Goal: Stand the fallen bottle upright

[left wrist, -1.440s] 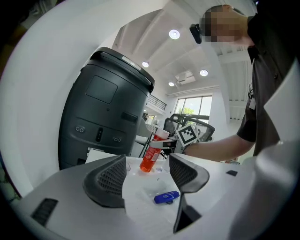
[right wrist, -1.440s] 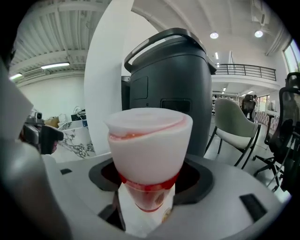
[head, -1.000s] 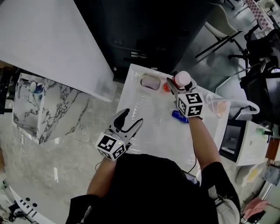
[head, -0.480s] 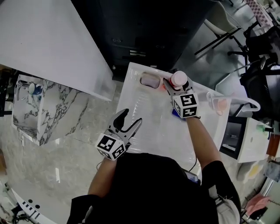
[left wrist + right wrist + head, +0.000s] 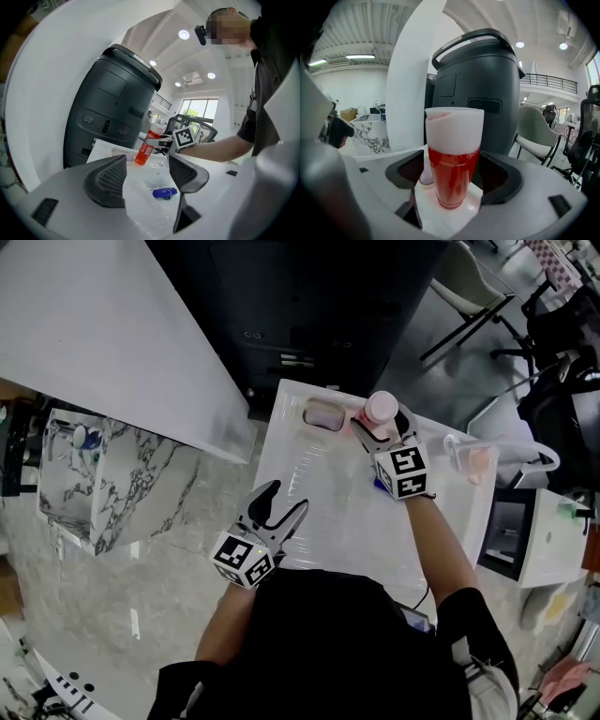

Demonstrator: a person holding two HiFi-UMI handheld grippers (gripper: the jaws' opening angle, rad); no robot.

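Right gripper [image 5: 452, 180]: jaws have just been opening. They stand wider about the bottle of red drink [image 5: 453, 154] than a second ago. The bottle is between them, upright on its base, with a sliver of gap showing at the left pad.

Head view:
- The bottle's white cap [image 5: 381, 407] sits nearer the small clear container [image 5: 325, 414] than a second ago.
- The right gripper's marker cube [image 5: 405, 472] shows a slightly different face angle. It lies further back from the cap, toward the person.
- The camera itself drifts: the marble block [image 5: 112, 484] and the white table [image 5: 337, 521] sit a little lower and further right in frame
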